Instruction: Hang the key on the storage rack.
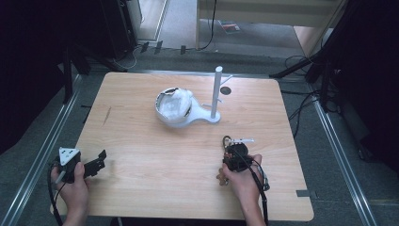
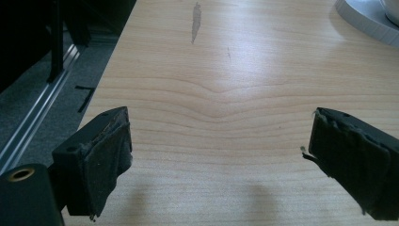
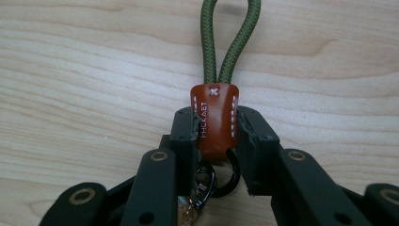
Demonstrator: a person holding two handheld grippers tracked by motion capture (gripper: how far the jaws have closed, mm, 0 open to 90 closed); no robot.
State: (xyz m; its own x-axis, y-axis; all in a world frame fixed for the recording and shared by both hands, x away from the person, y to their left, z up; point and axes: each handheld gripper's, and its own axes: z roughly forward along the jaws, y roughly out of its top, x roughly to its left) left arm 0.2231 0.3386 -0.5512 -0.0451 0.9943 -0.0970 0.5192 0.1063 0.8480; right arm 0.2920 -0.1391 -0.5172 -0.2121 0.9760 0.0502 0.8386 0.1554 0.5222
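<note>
A keychain lies on the wooden table [image 1: 155, 155]: a brown leather tab [image 3: 214, 120] with white stitching, a green cord loop [image 3: 230, 37] above it and black metal rings [image 3: 226, 181] below. My right gripper [image 3: 215, 125] is shut on the leather tab, with a jaw pressing each side. From above, the right gripper [image 1: 233, 148] sits near the table's front right with the green cord loop [image 1: 227, 140] sticking out beyond it. My left gripper [image 1: 101, 160] rests at the front left corner. In its own view the left gripper [image 2: 219, 150] stands open over bare wood.
A white stand [image 1: 216, 92] with an upright post and a short peg rises at the table's middle back. Its base [image 1: 202, 115] joins a round white bowl-like part [image 1: 174, 106], whose edge [image 2: 367, 19] also appears far off. A dark round spot [image 1: 226, 90] lies behind the post.
</note>
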